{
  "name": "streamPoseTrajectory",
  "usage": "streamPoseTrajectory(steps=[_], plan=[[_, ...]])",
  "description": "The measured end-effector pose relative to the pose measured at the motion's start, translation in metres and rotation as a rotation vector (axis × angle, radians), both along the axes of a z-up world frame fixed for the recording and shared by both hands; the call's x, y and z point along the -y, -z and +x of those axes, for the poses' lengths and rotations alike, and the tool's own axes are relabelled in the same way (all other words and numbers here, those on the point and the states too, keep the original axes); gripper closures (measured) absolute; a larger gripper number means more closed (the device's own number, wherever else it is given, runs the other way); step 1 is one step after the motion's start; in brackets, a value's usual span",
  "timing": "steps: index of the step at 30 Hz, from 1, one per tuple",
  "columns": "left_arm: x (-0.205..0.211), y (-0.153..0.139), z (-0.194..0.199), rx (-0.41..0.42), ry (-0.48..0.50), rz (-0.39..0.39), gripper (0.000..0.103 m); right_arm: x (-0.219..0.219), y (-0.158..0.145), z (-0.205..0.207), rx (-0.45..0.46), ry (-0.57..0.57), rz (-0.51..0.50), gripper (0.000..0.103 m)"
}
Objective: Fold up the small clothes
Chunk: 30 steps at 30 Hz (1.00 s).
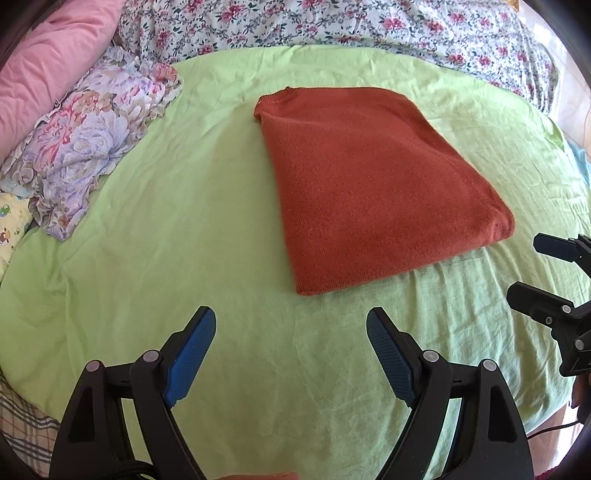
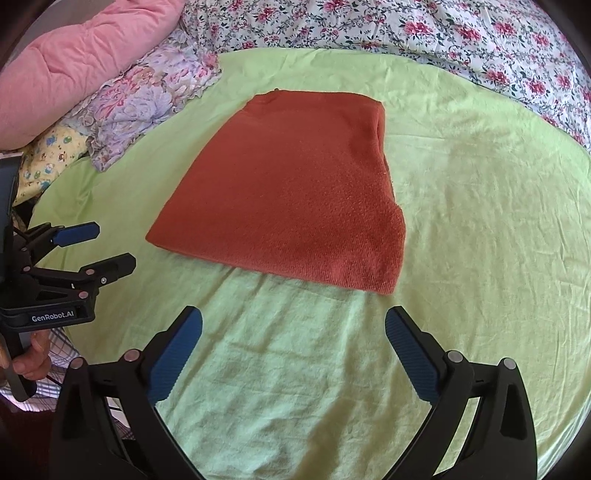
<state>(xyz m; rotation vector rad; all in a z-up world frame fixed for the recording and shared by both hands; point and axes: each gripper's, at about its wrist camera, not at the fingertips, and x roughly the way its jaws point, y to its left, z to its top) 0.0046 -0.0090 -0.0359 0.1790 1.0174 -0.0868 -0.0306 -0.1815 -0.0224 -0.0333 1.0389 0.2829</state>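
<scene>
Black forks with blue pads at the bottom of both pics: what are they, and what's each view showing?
They are hand-held grippers, not robot arms: a person carries one in each hand, with a fisheye camera on each looking forward along its two fingers. One picture comes from the left gripper, the other from the right gripper. Each view also catches the other gripper at its edge. Both are open and hold nothing. Ahead of them, a rust-red knit sweater lies folded into a flat rectangle on a light green sheet spread over a bed. Behind it lie a pink pillow, a purple floral cloth and a floral bedcover.
</scene>
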Motion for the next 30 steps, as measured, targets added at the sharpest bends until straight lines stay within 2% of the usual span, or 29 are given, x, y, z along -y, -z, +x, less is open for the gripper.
streamPoseTrajectory(steps=[7,30], plan=[[0.007,0.0,0.003,-0.004,-0.001,0.022,0.018,-0.002,0.0,0.009,0.001,-0.008,0.011,0.003],[0.012,0.004,0.014,-0.045,-0.009,0.012,0.018,-0.001,0.004,0.026,-0.028,-0.026,0.013,0.003]])
